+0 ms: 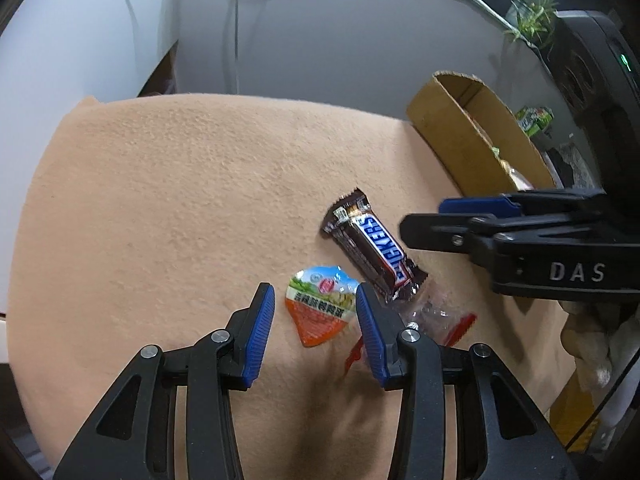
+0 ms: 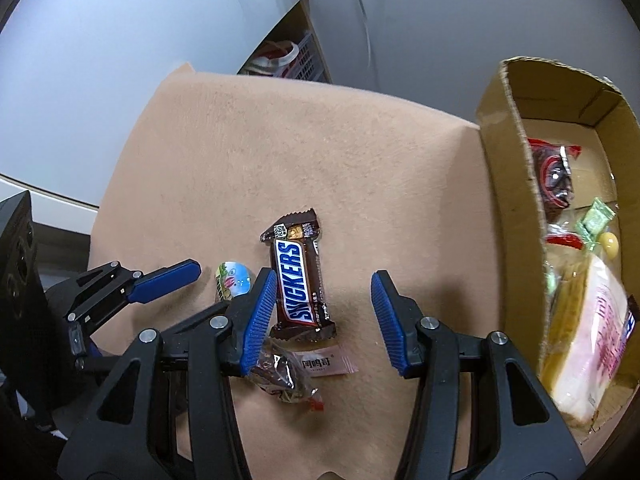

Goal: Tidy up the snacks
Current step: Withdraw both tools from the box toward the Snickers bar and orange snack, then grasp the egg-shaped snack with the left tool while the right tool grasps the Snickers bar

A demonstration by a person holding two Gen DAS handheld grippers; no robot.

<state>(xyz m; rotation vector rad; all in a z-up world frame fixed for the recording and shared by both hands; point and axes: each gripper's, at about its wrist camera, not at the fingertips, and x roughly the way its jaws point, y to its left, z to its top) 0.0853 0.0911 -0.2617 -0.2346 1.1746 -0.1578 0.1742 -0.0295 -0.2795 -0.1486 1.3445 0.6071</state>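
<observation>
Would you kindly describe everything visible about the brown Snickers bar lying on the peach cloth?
The brown Snickers bar is a small sealed bar in a glossy plastic wrapper, with a blue and white logo edged in red and crimped, zigzag-cut ends. It lies flat, logo up, on the peach felt cloth, left of the cardboard box. Its near end overlaps a clear-wrapped candy. It sits between the right gripper's open blue pads, close to the left-hand pad; contact is unclear.

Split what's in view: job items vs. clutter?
Job: Snickers, jelly cup, clear-wrapped candy, pink sachet, box holding snacks.
Clutter: plant, cables, basket, green packet.
</observation>
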